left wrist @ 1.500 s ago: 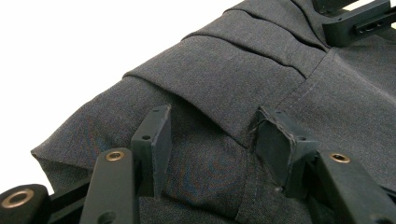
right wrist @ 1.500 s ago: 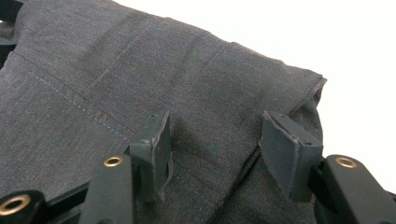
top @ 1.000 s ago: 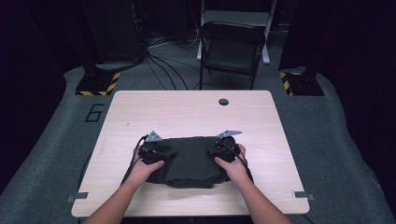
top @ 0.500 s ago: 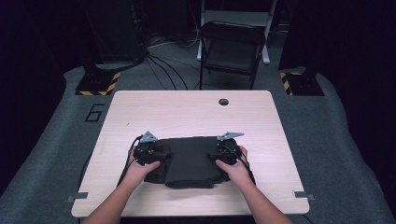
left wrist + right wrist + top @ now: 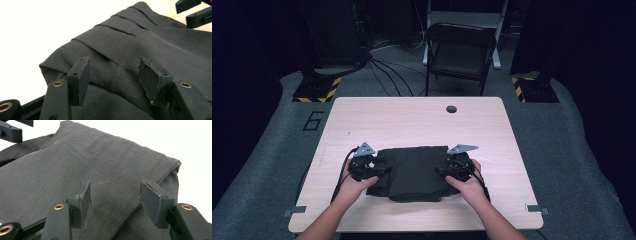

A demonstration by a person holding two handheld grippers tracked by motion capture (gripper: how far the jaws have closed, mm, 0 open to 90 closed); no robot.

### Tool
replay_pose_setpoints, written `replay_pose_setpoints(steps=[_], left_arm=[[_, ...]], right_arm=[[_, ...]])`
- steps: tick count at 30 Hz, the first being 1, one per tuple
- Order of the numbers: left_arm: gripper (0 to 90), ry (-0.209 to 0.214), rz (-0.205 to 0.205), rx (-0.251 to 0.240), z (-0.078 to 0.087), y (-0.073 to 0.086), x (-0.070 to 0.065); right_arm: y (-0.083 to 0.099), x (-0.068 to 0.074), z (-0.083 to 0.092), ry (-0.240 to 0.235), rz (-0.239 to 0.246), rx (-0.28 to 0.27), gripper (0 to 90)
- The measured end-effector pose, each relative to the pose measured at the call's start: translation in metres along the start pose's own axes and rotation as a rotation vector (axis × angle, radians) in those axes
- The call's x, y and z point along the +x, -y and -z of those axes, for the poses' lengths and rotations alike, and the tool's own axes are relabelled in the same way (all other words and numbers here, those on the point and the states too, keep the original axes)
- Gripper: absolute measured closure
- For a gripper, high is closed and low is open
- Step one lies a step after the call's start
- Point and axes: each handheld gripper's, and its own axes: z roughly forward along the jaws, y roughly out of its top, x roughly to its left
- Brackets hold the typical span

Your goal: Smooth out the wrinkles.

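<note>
Wooden table (image 5: 412, 117), folded dark cloth (image 5: 414, 172), tools open

A dark grey garment (image 5: 130, 50) of matt woven cloth, pleated and stitched with fine seams, lies on a pale wood-look counter (image 5: 412, 120) with a smooth, faintly shiny top. Each tool's jaws are matt black plastic with brass-coloured rivets (their pads (image 5: 155, 200) look rubbery, frayed at the edges).

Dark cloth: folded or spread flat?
Folded. The cloth lies as a compact block on the table, with stacked layers and fold edges showing in both gripper views.
</note>
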Motion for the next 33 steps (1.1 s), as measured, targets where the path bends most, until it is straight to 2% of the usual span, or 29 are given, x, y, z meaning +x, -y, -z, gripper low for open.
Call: replay_pose_setpoints(steps=[1,4,5,6,7,10,17,27,33], left_arm=[[42.3,0.008,-0.014,0.004,0.002,0.0,-0.002],[42.3,0.029,-0.013,0.0,0.005,0.002,-0.009],[42.3,0.036,-0.032,0.007,0.007,0.004,-0.013],[42.3,0.036,-0.032,0.007,0.007,0.004,-0.013],[42.3,0.043,-0.029,0.006,0.008,0.005,-0.015],[42.3,0.051,-0.047,0.012,0.011,0.007,-0.019],[42.2,0.05,-0.049,0.006,0.023,0.015,-0.021],[42.0,0.017,-0.011,-0.018,0.054,0.027,-0.014],[41.5,-0.005,0.02,-0.016,0.069,0.035,-0.009]], right_arm=[[0.001,0.001,0.001,0.002,0.004,-0.001,41.3],[0.002,0.007,0.005,-0.007,0.013,-0.006,41.3],[0.002,0.01,0.006,-0.012,0.02,-0.008,41.3],[0.002,0.01,0.006,-0.012,0.02,-0.008,41.3],[0.005,0.015,0.01,-0.021,0.031,-0.01,41.4],[0.008,0.021,0.015,-0.029,0.058,-0.014,41.4],[0.016,0.025,0.029,-0.041,0.064,-0.023,41.4],[0.036,0.014,0.062,-0.024,0.009,-0.057,41.4],[0.048,0.002,0.077,-0.005,-0.059,-0.063,40.8]])
